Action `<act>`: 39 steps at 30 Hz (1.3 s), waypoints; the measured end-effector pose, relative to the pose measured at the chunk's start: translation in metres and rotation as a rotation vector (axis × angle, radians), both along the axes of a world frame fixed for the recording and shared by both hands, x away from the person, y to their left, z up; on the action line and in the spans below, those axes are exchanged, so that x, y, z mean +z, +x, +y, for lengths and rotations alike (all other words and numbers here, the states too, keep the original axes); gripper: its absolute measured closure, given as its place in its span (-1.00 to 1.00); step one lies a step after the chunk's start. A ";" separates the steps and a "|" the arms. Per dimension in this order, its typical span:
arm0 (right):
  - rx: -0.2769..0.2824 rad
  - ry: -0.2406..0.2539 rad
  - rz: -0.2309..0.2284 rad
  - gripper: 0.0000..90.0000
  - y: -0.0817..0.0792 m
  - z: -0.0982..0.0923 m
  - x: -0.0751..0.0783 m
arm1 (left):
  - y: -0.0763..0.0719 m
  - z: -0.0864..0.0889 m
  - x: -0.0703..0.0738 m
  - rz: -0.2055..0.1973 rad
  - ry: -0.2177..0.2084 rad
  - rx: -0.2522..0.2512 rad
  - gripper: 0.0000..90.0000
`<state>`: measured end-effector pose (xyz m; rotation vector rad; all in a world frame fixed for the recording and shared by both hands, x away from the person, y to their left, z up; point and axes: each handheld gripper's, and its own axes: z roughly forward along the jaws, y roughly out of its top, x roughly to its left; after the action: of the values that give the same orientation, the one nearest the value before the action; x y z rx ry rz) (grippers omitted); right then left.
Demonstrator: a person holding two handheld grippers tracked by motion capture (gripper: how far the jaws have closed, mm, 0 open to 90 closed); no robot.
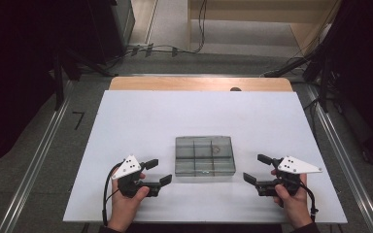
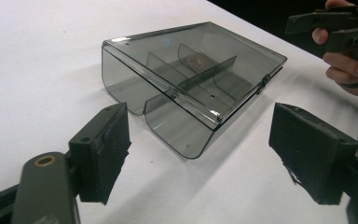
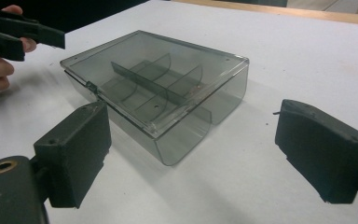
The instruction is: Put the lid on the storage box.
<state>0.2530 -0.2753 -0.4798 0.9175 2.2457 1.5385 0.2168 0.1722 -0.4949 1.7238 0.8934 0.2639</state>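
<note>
Left gripper [image 1: 157, 172]: jaws stand wide apart, holding nothing and touching nothing. Right gripper [image 1: 258, 168]: jaws likewise spread wide, empty, clear of any contact. Both sets of jaws are matte black blocks with flat faces; each gripper carries a grey three-cornered plate on top and a trailing dark cable. The compartment box [image 1: 205, 155] is smoke-grey clear plastic, rectangular with rounded lower corners, its lid shut flat; thin curved dividers show through the lid, and a small pale item lies in a far compartment, too small to identify. The box rests on the white table [image 1: 141, 116], a smooth matte sheet, near its middle. It lies between the two grippers, slightly farther off than both, apart from each; the left gripper's jaws point at its near left corner, the right gripper's at its near right corner.
</note>
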 end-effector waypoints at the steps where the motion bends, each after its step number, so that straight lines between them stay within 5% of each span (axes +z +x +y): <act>1: -0.007 0.000 0.002 -0.80 -0.001 -0.001 0.000 | 0.000 0.001 0.000 0.000 0.000 0.000 -0.60; 17: -0.047 -0.005 -0.015 -0.98 -0.002 -0.029 0.000 | -0.006 0.033 0.001 -0.023 -0.013 0.036 -0.95; 39: -0.149 -0.011 0.001 -1.00 -0.001 -0.074 -0.005 | -0.011 0.069 0.000 -0.046 0.001 0.124 -1.00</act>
<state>0.2515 -0.3495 -0.4845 1.0564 2.1316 1.4596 0.2053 0.2412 -0.4950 1.6594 0.9677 0.3848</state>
